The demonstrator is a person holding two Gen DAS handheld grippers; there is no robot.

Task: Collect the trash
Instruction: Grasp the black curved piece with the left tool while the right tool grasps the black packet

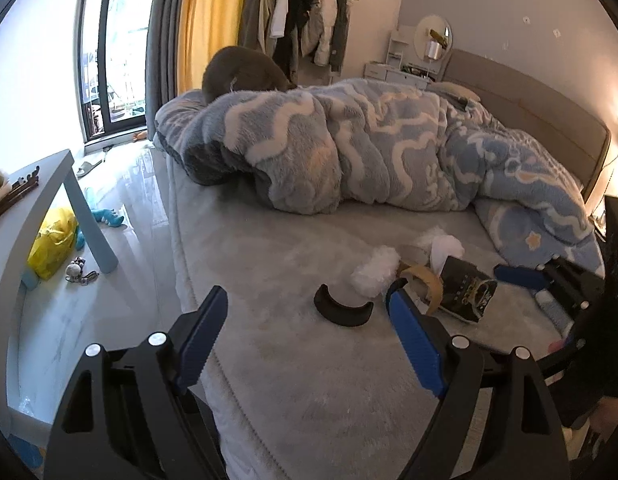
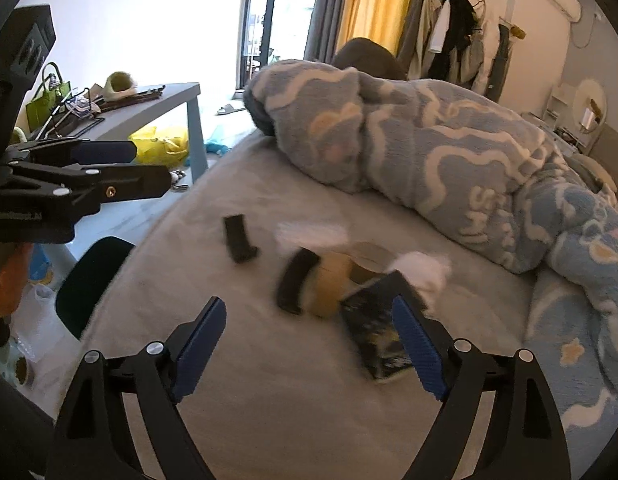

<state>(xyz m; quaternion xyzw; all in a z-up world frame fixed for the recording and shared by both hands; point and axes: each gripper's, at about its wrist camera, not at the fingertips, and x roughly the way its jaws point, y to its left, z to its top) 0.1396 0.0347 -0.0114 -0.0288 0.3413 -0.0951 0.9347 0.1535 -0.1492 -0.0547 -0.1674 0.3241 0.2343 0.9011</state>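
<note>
Low in the left wrist view, the left gripper (image 1: 305,312) hangs spread and empty over the grey bed (image 1: 269,248). Right of centre lies the trash: black curved piece (image 1: 341,308), white tissue (image 1: 375,270), tape ring (image 1: 423,284), dark packet (image 1: 467,292). The right gripper (image 2: 309,320) is likewise spread, empty.

Two wrist views low over the bed (image 1: 269,360), angled down, sharing its litter (right blurred)

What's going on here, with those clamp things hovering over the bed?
A person is holding two grabbing tools to collect trash from the bed. Both the left gripper and right gripper are open and empty. The litter lies untouched on the mattress: a black curved piece, white tissue wads, a brown tape roll and a dark snack packet.
</note>
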